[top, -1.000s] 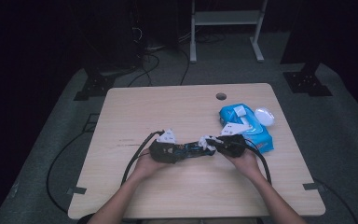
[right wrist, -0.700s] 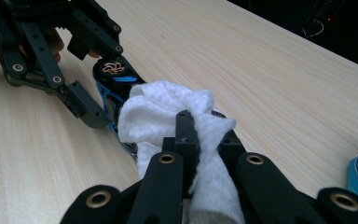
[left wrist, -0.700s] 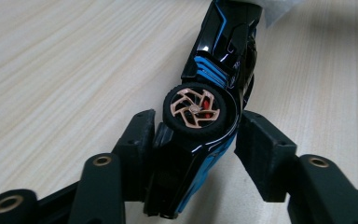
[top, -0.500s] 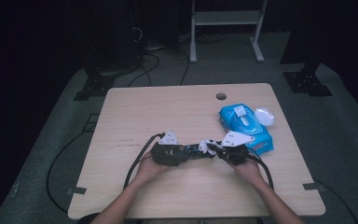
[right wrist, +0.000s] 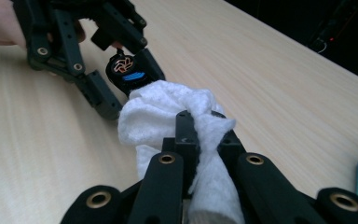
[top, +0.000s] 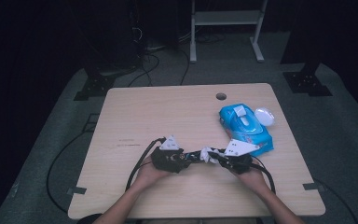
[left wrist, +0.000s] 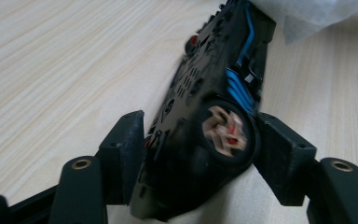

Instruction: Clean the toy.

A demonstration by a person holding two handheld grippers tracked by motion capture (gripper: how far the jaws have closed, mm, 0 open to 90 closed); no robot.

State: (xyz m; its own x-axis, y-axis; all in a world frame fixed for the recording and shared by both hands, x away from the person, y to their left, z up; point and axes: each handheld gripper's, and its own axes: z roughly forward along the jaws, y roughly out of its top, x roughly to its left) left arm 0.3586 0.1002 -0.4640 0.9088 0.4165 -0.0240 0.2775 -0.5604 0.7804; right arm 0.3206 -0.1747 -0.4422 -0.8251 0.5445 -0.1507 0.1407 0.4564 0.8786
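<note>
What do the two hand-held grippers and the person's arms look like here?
Both hand-held grippers, left and right, are black, with brass-coloured pivot rivets on jointed linkage jaws. Each carries a grey three-cornered plate on top and trails a black cable. The forearms are bare, no sleeves.

Left gripper (top: 192, 157) jaws just opening; right gripper (top: 213, 156) clamped tight.

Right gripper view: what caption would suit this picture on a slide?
Right gripper clamps a white wipe against a small black gadget sitting between the left gripper's opening jaws.
</note>
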